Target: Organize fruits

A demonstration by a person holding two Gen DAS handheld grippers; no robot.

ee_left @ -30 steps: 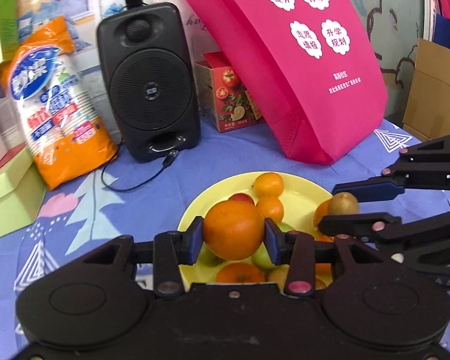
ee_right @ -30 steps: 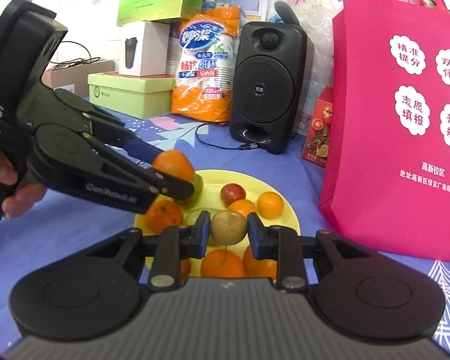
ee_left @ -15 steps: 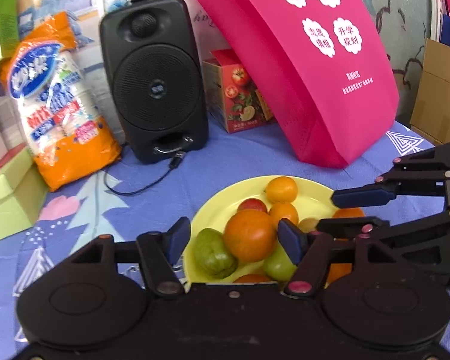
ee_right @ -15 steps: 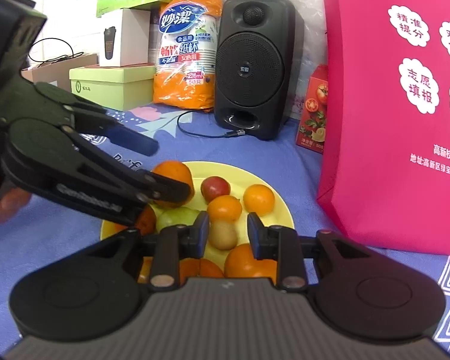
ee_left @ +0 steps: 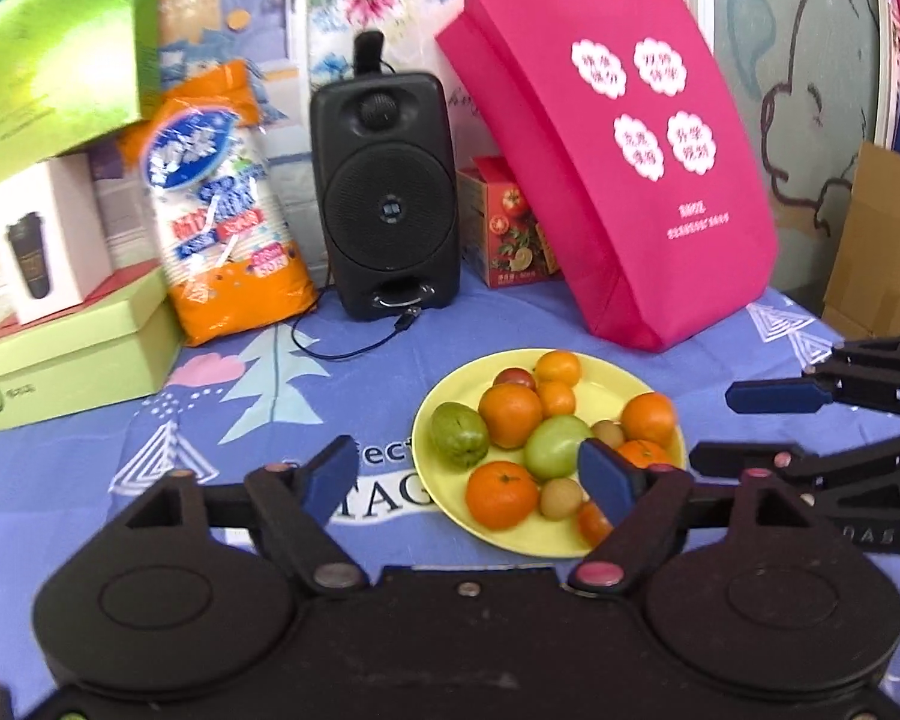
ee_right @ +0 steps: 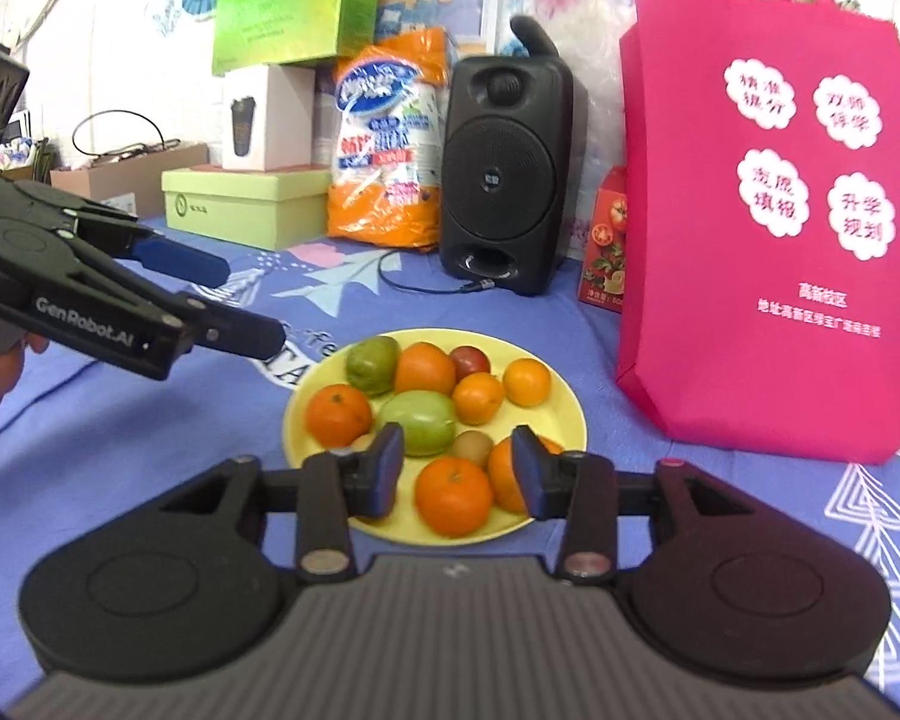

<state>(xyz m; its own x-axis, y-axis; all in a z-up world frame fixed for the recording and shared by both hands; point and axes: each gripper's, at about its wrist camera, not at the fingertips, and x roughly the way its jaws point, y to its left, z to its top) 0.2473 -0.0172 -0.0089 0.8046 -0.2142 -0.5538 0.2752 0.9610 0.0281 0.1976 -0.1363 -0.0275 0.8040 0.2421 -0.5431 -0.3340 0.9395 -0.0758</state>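
Observation:
A yellow plate [ee_left: 606, 363] on the blue cloth holds several fruits: oranges [ee_left: 510, 407], a green tomato [ee_left: 557, 447], a green fruit [ee_left: 458, 434], a kiwi [ee_left: 608, 433] and a small red fruit [ee_left: 515, 377]. The plate also shows in the right wrist view [ee_right: 561, 390]. My left gripper [ee_left: 471, 477] is open and empty, held back from the plate's near edge. My right gripper [ee_right: 456, 471] is open and empty, just above the plate's near side. The right gripper also shows at the right in the left wrist view [ee_left: 750, 426].
Behind the plate stand a black speaker [ee_left: 387, 198] with a cable [ee_left: 354, 348], a pink tote bag [ee_left: 624, 144], a red juice carton [ee_left: 507, 228], an orange paper-cup pack [ee_left: 222, 204] and green boxes [ee_left: 72, 354]. A cardboard box [ee_left: 882, 252] is at far right.
Both grippers let go of their fruits, the left an orange and the right a kiwi, which now lie on the plate. Both opened wide and pulled back from the plate.

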